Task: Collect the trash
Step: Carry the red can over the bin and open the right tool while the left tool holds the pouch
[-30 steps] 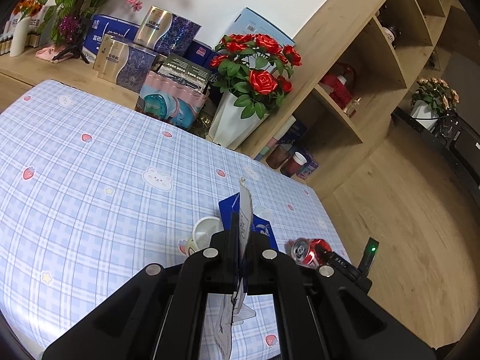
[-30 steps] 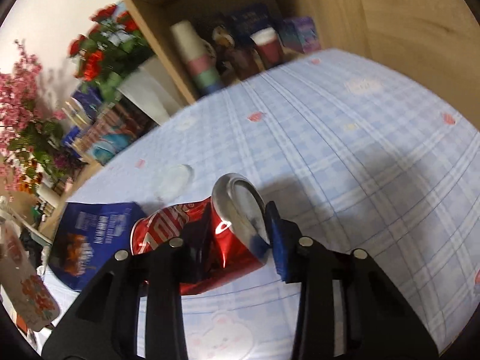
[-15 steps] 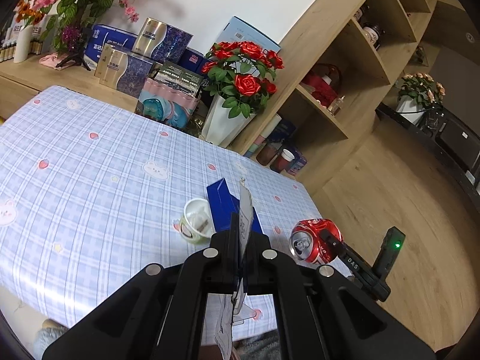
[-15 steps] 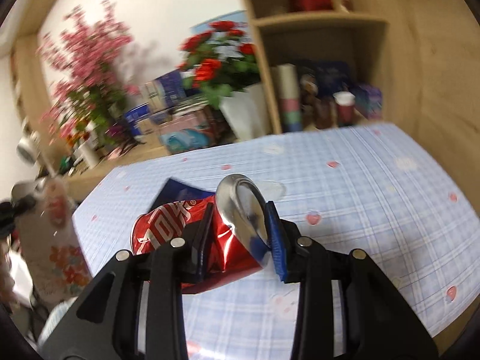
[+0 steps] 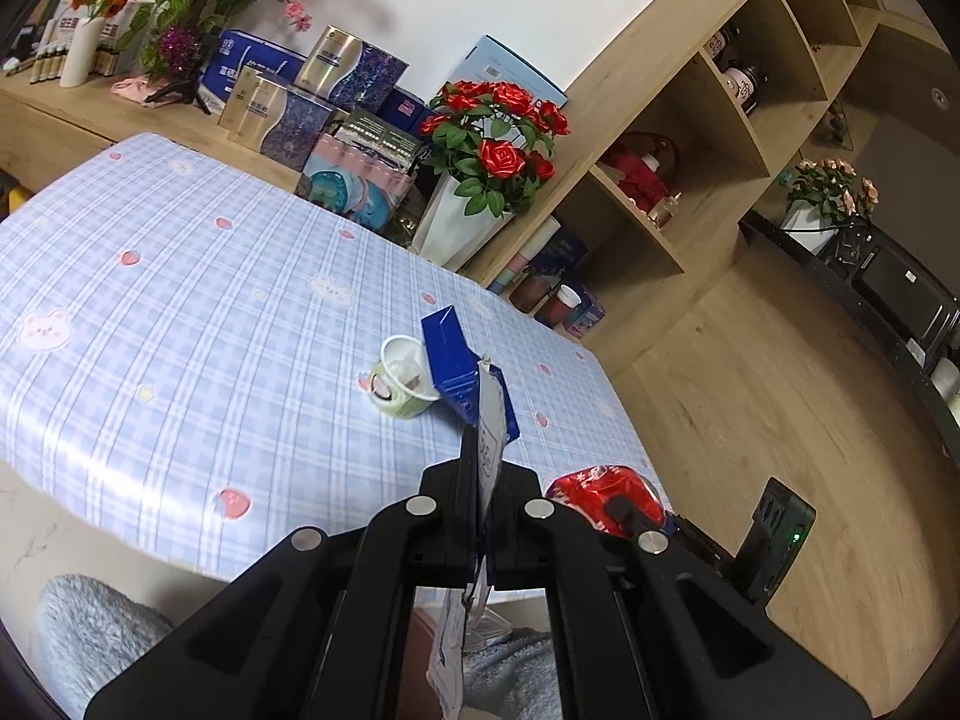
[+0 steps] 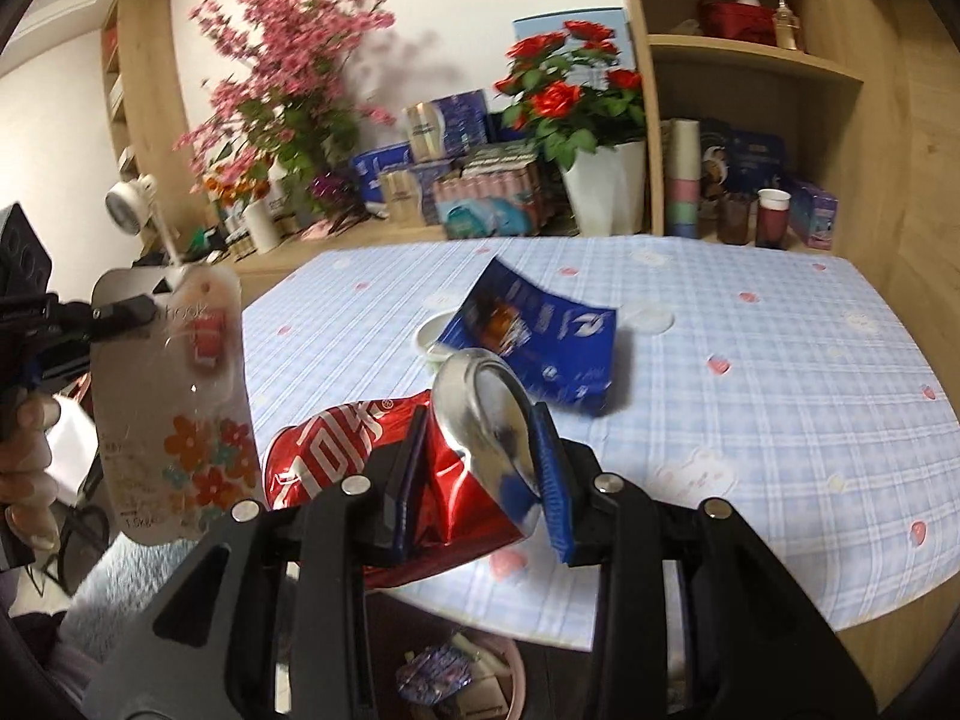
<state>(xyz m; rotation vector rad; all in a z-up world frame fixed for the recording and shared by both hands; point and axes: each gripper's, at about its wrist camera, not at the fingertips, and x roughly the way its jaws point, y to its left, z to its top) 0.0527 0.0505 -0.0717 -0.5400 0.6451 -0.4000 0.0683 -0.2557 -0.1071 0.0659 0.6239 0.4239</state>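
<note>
Right gripper [image 6: 480,468]: you clench the crushed red can [image 6: 384,450], frame centre.
Left gripper [image 5: 480,468]: you pinch the hook card [image 5: 489,438] edge-on.

Worktop [image 5: 180,276] under blue plaid cloth with pink hearts and bunny prints, ahead of the hand-held gripper. White vase of red roses [image 5: 498,138] past its far edge, ahead. Stacked gift boxes [image 5: 312,96] ahead-left of the roses, on a wooden ledge. Pink blossom arrangement [image 6: 288,72] further left. Wooden shelving [image 5: 708,138] ahead-right; stacked paper cups [image 6: 684,180] in its lowest bay. Wood floor [image 5: 798,420] right. Grey fluffy rug [image 5: 90,624] below-left, near.
</note>
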